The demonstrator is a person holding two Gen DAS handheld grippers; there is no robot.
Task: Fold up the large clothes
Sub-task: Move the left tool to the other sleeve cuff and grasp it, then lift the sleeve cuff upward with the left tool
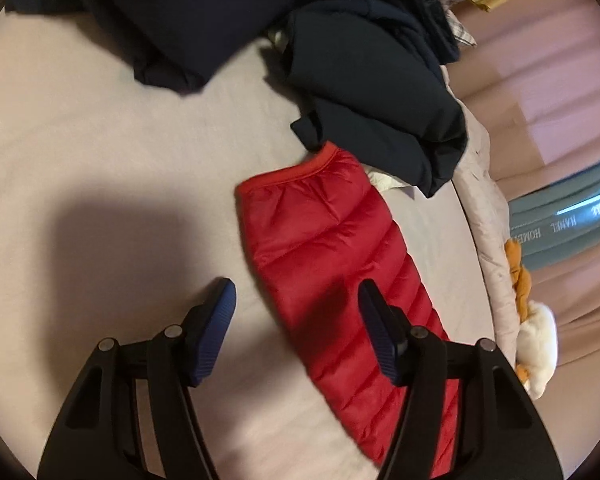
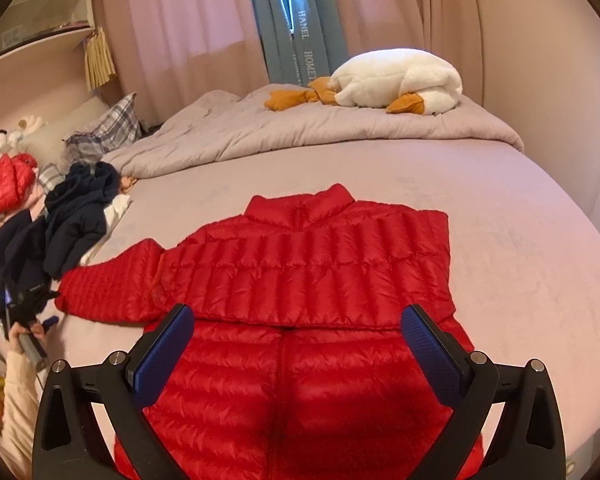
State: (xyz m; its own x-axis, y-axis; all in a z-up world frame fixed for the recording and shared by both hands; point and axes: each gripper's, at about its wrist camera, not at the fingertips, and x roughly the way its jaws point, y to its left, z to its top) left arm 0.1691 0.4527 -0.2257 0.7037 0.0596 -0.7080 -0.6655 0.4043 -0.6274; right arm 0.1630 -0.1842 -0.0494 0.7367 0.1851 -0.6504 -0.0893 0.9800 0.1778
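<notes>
Red quilted down fills the foreground: the puffer jacket (image 2: 300, 280) lies flat on the bed sheet (image 2: 520, 260), and the right gripper (image 2: 296, 328) hangs over it, jaws spread wide and empty. The left gripper (image 1: 296, 296), equally agape, hovers above the outstretched sleeve (image 1: 332, 248). Farther off sit dark clothes (image 1: 380, 92) and a plush goose (image 2: 396, 80).
</notes>
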